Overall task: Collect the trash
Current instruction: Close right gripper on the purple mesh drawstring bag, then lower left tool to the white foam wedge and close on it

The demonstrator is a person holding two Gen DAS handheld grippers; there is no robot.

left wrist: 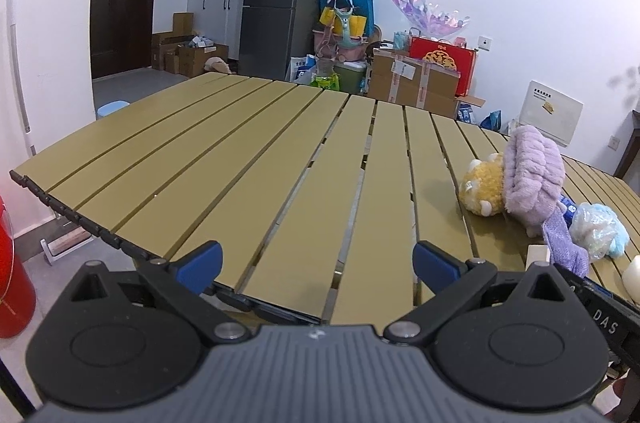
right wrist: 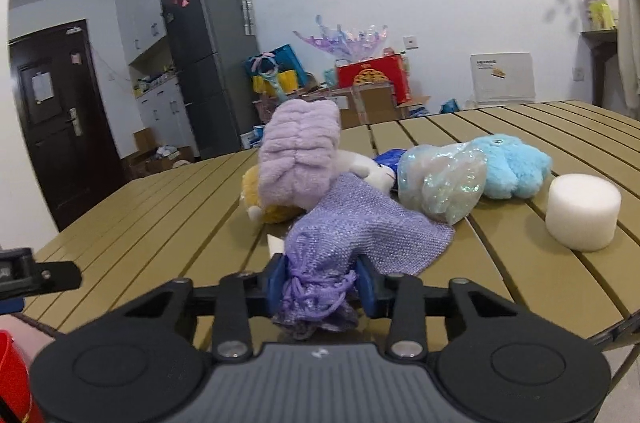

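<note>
In the left wrist view, the left tool point(left wrist: 316, 259) has its two blue pads wide apart, and nothing is between them. It hovers over the near edge of the worktop point(left wrist: 248, 159), which is made of long olive-yellow slats. The big part of the worktop in front of it is bare. At the right side lies a small heap: a yellow plush toy point(left wrist: 482, 193), a fluffy lilac towel point(left wrist: 532, 175) leaning on it, a purple mesh pouch point(left wrist: 564, 241) lower down, and a shiny plastic wrap point(left wrist: 592, 227) against a light blue plush toy point(left wrist: 618, 241). A red bin point(left wrist: 12, 279) stands on the floor at the left edge.

In the right wrist view, the right tool point(right wrist: 322, 285) is clamped on the gathered, string-tied neck of the purple mesh pouch point(right wrist: 360, 227). The pads press on the neck from both sides. The body of the pouch spreads forward on the worktop point(right wrist: 520, 275) and touches the lilac towel point(right wrist: 298, 159). Behind it are the yellow plush toy point(right wrist: 260, 203), the shiny plastic wrap point(right wrist: 444, 179) and the blue plush toy point(right wrist: 512, 165). A white foam cylinder point(right wrist: 582, 211) stands upright at the right, apart from the heap.
</note>
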